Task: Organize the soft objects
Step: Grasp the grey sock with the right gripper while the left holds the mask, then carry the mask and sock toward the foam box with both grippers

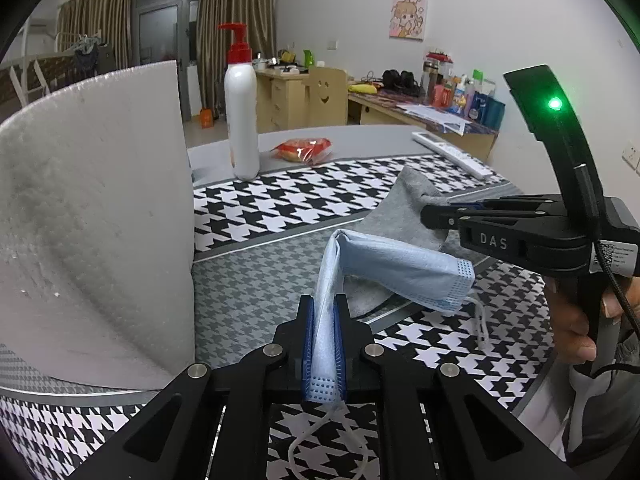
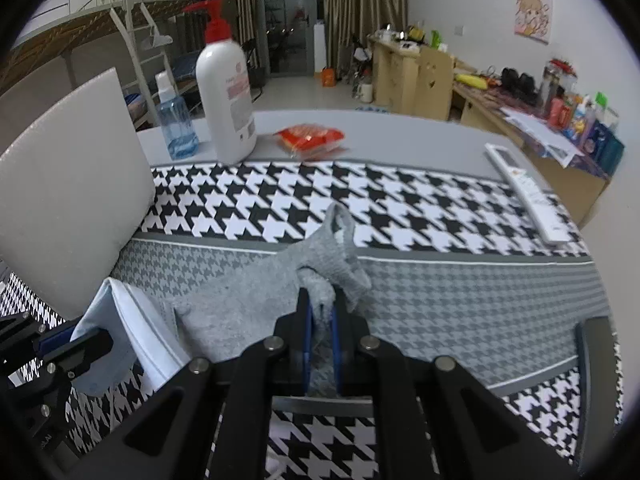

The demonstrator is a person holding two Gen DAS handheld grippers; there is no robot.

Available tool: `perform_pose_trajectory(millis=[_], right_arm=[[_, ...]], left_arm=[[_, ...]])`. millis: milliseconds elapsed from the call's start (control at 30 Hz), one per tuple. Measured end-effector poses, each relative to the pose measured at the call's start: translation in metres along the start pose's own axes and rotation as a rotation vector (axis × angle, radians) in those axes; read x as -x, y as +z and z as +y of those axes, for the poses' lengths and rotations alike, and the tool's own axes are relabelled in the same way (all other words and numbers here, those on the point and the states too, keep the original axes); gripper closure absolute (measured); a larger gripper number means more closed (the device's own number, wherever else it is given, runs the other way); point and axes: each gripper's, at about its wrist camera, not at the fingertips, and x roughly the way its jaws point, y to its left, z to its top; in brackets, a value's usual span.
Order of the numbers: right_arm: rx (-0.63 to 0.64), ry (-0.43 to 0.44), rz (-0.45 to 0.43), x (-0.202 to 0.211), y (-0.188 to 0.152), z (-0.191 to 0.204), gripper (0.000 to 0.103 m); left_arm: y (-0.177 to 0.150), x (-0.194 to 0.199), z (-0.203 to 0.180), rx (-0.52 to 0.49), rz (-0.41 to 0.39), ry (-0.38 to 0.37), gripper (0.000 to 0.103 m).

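Observation:
My left gripper (image 1: 324,312) is shut on a light blue face mask (image 1: 392,264), which droops over to the right with its ear loop dangling. A grey sock (image 2: 256,292) lies on the houndstooth mat, and my right gripper (image 2: 321,304) is shut on a bunched fold of it. In the left wrist view the right gripper (image 1: 432,216) reaches in from the right onto the grey sock (image 1: 400,208), a hand on its handle. The right wrist view shows the left gripper (image 2: 76,340) at the lower left with the face mask (image 2: 120,320) in it.
A white foam board (image 1: 96,216) stands upright at the left. At the back of the table are a white pump bottle (image 2: 228,100), a small blue bottle (image 2: 178,128), a red snack packet (image 2: 312,138) and a white remote control (image 2: 528,196). A cluttered desk (image 2: 520,112) stands beyond.

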Motion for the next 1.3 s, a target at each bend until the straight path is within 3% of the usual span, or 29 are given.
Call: perform_pose_trajectory(millis=[333, 667, 1300], right_arm=[[-0.039, -0.020, -0.057, 0.030, 0.002, -0.006, 0.092], [-0.048, -0.012, -0.169, 0.075, 0.003, -0.004, 0.092], [-0.032, -0.002, -0.246, 0.111, -0.007, 0.000, 0.092]], left_arm=[[0.002, 0.015, -0.001, 0.002, -0.032, 0.012, 0.093], [0.007, 0.033, -0.005, -0.006, -0.083, 0.030, 0.093], [0.017, 0.061, -0.007, -0.016, -0.160, 0.058, 0.093]])
